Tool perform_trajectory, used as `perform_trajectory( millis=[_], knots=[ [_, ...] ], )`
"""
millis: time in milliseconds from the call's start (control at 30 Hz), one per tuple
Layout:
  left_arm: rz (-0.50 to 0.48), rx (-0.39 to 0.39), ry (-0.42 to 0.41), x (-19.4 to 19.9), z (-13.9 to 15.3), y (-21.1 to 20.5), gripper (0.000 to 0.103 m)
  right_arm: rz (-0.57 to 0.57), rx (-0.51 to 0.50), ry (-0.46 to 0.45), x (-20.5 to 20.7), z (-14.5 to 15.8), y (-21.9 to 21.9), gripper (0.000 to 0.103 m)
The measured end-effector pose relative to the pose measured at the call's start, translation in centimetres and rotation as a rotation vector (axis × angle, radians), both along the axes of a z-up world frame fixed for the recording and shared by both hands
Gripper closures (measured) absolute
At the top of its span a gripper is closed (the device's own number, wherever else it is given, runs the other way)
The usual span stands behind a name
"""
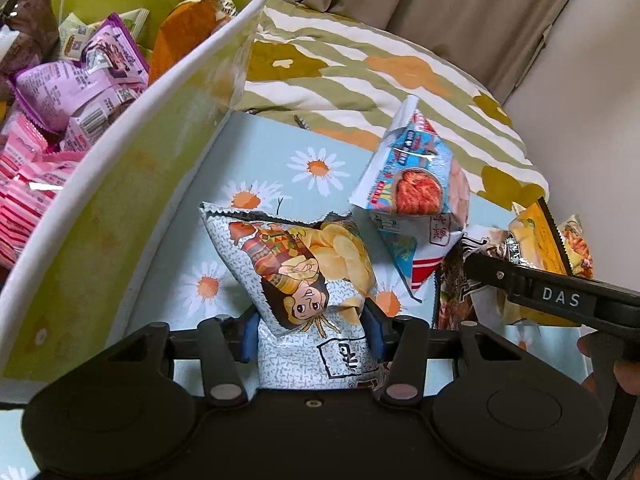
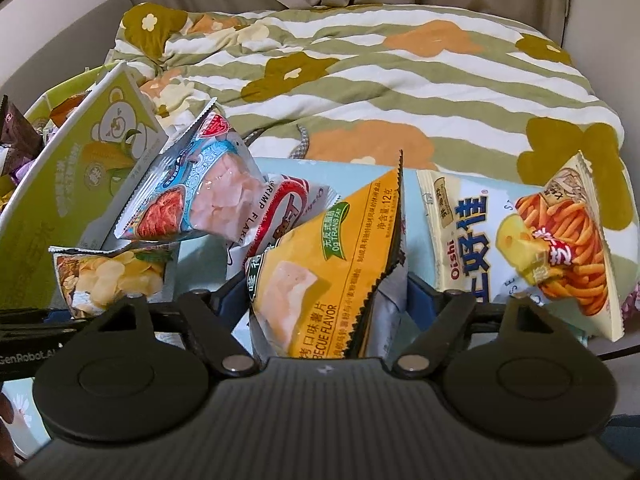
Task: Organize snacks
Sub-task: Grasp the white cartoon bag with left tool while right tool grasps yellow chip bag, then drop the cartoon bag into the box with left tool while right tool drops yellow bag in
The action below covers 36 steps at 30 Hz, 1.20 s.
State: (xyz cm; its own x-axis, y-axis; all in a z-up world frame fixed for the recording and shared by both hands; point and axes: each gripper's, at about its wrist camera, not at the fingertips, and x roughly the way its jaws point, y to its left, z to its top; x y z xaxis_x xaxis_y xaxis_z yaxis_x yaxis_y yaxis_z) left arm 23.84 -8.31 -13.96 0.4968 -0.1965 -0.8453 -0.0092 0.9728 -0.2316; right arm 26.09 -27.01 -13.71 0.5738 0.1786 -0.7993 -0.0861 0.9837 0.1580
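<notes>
The left gripper (image 1: 312, 330) is clamped tight on the lower part of a silver chip bag (image 1: 296, 268) printed with a cartoon figure, its blue pads (image 1: 249, 338) pinching the foil so the bag stands up over the daisy-print surface (image 1: 264, 160). To its left rises the wall of a green box (image 1: 120, 184), already heaped with pink and purple packets (image 1: 80, 80). A blue shrimp-flake bag (image 1: 412, 184) lies farther off to the right.

The right gripper (image 2: 326, 304) has a yellow barbecue chip bag (image 2: 320, 264) between its jaws, which stand partly apart and appear to press its sides. To the right of it lies an Oishi cheese-stick bag (image 2: 520, 248), with the striped floral quilt (image 2: 400, 92) beyond.
</notes>
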Motion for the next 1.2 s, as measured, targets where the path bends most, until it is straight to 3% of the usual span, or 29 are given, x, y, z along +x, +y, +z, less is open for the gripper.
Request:
perform_trajectory(
  millis=[233,633,867,1200],
  knots=[
    [-0.030,-0.001,-0.018,-0.9,1.3,0.0,0.049,-0.036,0.006,0.009,-1.8,0.9,-0.2,0.023],
    [-0.080,-0.046,-0.103,-4.0,6.0,1.1,0.049,-0.069,-0.013,-0.026,-5.8,4.7,0.9,0.023],
    [-0.058,-0.059,-0.228,-5.4,11.4,5.7,0.049,-0.070,-0.002,-0.104,-8.0,9.7,3.4,0.023],
    [-0.019,-0.008,-0.335,-4.0,15.9,14.4,0.049,-0.001,0.065,-0.256,-7.8,16.4,12.1,0.023]
  ],
)
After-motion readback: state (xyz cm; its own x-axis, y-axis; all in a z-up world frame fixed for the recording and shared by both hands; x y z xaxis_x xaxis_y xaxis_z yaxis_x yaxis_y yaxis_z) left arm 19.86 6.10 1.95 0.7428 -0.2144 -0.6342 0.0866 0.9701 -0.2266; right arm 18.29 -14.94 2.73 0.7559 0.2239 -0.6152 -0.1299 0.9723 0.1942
